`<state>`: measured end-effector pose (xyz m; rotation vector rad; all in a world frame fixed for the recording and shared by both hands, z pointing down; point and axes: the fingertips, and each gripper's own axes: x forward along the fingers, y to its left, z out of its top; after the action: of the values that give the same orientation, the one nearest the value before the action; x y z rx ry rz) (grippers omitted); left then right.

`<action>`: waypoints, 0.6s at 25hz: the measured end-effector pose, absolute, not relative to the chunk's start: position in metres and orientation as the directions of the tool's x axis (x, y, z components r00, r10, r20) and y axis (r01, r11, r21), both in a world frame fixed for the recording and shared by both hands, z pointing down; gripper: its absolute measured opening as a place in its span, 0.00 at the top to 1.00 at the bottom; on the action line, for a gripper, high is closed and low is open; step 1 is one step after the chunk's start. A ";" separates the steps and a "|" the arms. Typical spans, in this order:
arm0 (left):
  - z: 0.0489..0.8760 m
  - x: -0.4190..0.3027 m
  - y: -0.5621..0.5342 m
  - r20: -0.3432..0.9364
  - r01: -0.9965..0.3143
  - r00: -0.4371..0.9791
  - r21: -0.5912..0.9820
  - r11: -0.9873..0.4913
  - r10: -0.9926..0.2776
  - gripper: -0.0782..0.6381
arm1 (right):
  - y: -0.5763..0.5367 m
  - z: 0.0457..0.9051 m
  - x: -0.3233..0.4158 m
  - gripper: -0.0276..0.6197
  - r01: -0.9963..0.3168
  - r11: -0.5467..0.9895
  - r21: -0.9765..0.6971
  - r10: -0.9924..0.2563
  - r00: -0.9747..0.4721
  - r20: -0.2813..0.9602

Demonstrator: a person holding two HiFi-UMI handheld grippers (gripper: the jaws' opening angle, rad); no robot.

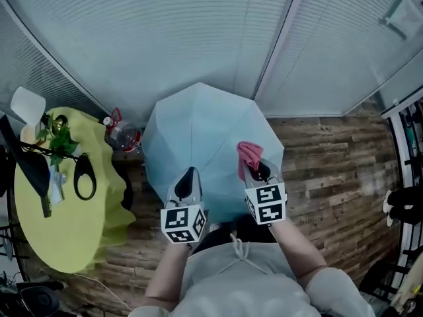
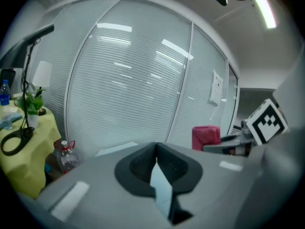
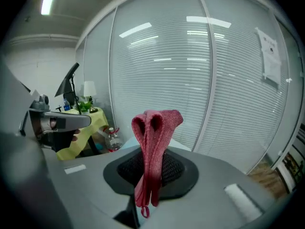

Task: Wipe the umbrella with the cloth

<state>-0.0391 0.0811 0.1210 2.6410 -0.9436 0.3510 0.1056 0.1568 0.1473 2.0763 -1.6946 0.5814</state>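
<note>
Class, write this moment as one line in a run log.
left gripper: shut on umbrella fabric | right gripper: shut on cloth | cloth over canopy, contact unclear

The person wears a light grey drawstring top (image 1: pixel 238 282), and the grey left gripper (image 1: pixel 189 175) and right gripper (image 1: pixel 260 170) carry black-and-white marker cubes (image 1: pixel 183 223).

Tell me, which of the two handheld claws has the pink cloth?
The right gripper: its jaws are shut on the pink cloth, folded and sticking up. The left gripper pinches the light-blue umbrella instead.
</note>
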 end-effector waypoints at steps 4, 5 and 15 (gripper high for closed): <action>0.055 -0.069 0.103 0.228 -0.616 0.783 0.154 -0.773 -0.578 0.88 | 0.179 0.091 0.070 0.87 -0.985 -0.156 0.077 -0.866 0.174 0.469; 0.042 -0.074 0.107 0.208 -0.610 0.788 0.134 -0.781 -0.580 0.88 | 0.184 0.079 0.064 0.87 -0.985 -0.149 0.089 -0.876 0.173 0.450; -0.017 -0.100 0.134 0.100 -0.594 0.803 0.049 -0.803 -0.588 0.88 | 0.215 0.026 0.043 0.87 -0.985 -0.153 0.085 -0.916 0.174 0.361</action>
<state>-0.1002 0.1339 -0.0174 2.9088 -0.9552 0.1222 0.0430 0.2147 0.0259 2.1552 -1.8161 0.3235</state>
